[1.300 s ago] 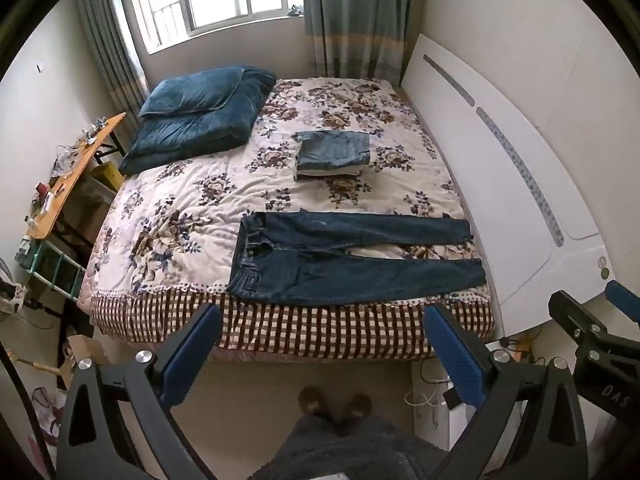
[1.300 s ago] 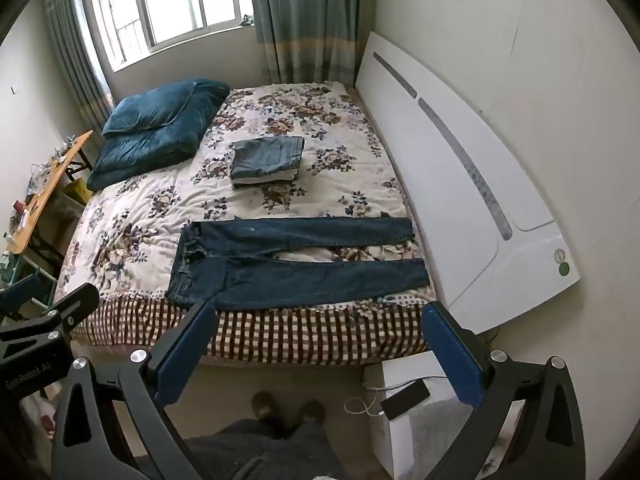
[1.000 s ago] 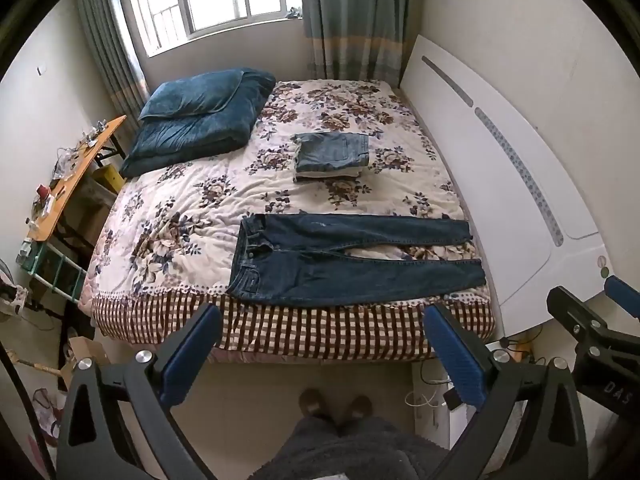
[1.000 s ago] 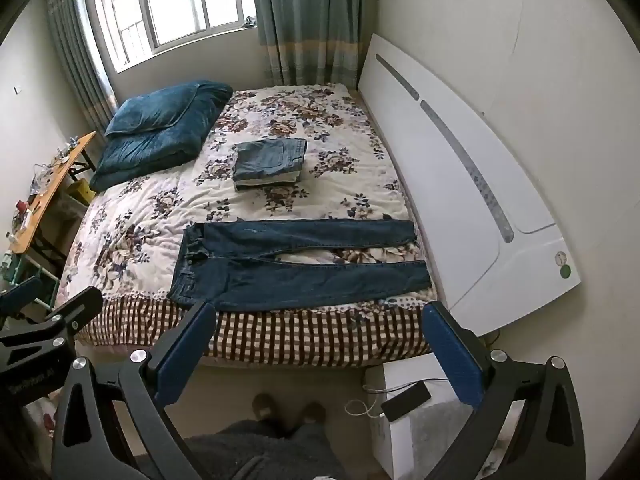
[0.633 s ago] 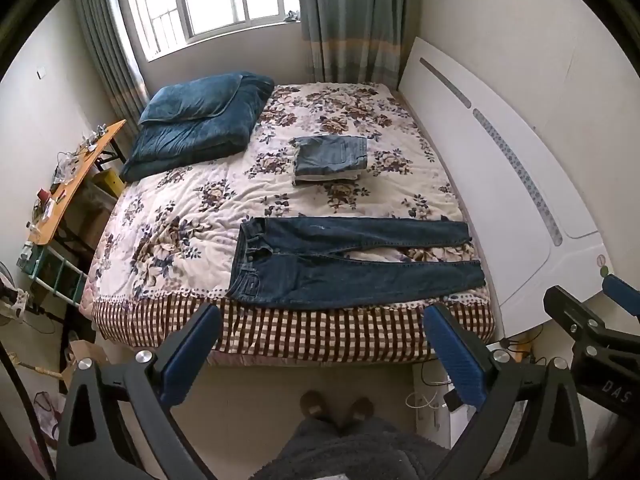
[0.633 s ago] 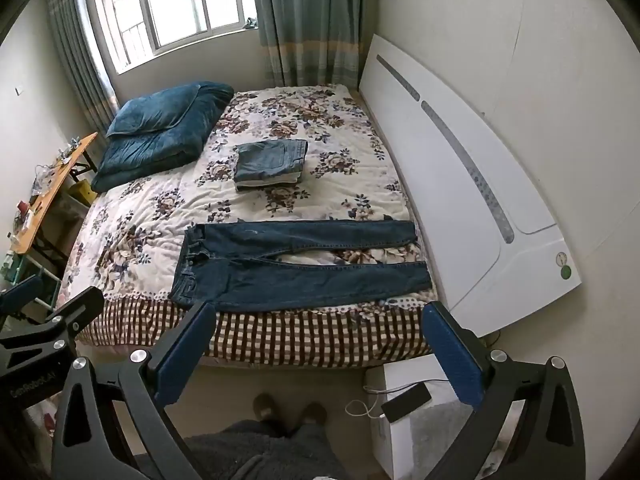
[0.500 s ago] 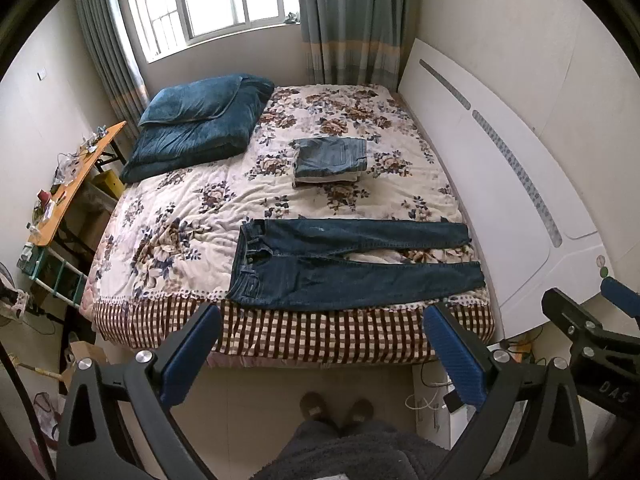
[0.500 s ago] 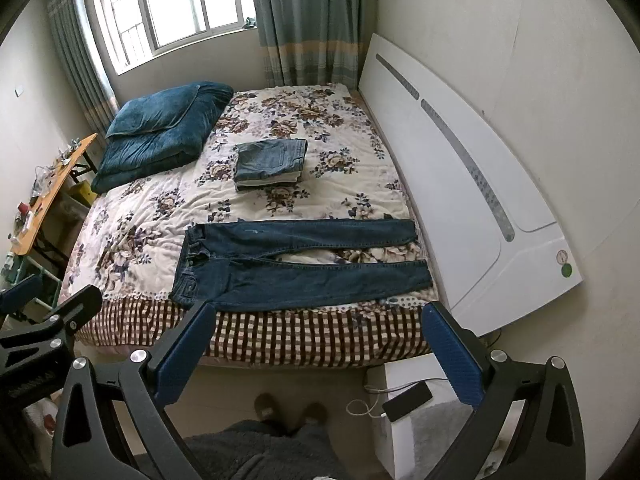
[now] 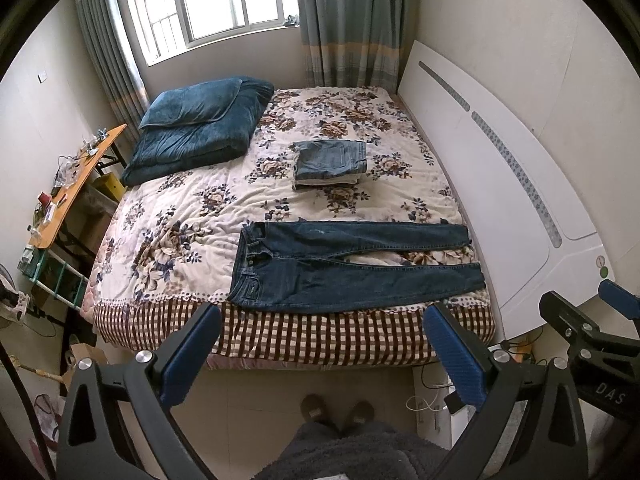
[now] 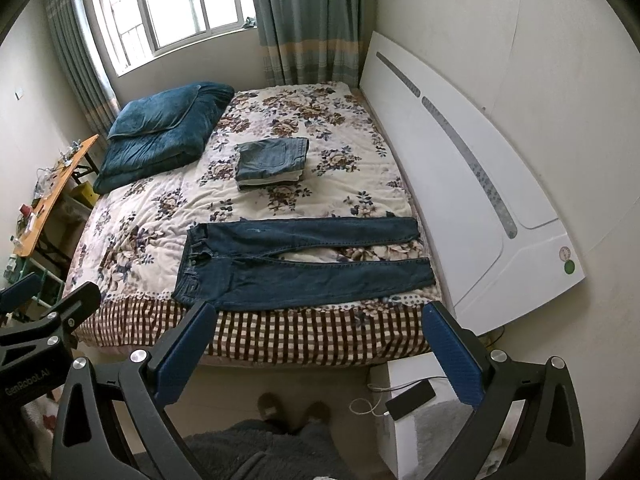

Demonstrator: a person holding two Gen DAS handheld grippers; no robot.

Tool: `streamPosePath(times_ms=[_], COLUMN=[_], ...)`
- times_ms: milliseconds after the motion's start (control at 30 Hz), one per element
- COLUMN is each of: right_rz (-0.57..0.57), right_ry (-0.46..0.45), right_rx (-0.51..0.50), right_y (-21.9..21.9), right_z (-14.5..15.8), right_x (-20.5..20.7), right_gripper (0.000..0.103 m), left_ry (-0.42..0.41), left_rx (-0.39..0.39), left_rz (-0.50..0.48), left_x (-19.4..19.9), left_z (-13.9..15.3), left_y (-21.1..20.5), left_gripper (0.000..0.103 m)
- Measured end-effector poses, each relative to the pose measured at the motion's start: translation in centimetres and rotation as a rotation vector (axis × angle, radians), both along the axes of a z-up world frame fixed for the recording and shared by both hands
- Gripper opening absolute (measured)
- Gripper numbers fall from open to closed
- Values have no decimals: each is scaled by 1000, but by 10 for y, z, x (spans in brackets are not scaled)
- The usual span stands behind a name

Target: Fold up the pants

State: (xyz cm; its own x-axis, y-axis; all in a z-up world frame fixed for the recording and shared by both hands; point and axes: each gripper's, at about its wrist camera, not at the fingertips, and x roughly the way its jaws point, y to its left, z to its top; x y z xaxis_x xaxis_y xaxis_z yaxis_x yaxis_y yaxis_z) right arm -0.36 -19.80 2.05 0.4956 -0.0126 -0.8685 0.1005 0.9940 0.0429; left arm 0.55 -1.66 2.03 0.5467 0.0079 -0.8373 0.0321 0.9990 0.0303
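The left claw [image 9: 320,346] is spread wide and holds nothing, hanging over the floor short of the bed [image 9: 320,336]; the right claw [image 10: 320,344] is likewise spread and empty, beside it on the person's right. Neither touches any cloth.

The dark pants [image 9: 352,266] lie flat along the near edge of the bed, waistband to the left, both legs running right with a narrow gap between them showing the floral quilt [image 9: 180,216]. A folded stack of jeans [image 9: 330,160] sits farther back, well apart, and a blue duvet [image 9: 200,128] is at the far left corner.

The step in hand looks like the approach for the first fold, laying one leg over the other. To do it well, each claw should likely come down on the near leg's outer seam, the left by the waistband and the right by the hem, and pinch denim only, not the quilt beneath. Lifting both ends together and carrying them to the far leg's edge should keep the seams aligned; the hem near the headboard [image 9: 520,184] leaves little room.
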Motion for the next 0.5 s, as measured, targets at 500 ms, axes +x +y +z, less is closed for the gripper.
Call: streamPosePath(times_ms=[500], right_rz=[2], right_ry=[-5], right_rx=[10], right_y=[2], right_z=[3], right_x=[1], right_gripper=[103], left_ry=[-20], left_rx=[-1], left_rz=[10], left_x=[-3], left_z=[5], left_y=[7], left_gripper=[103])
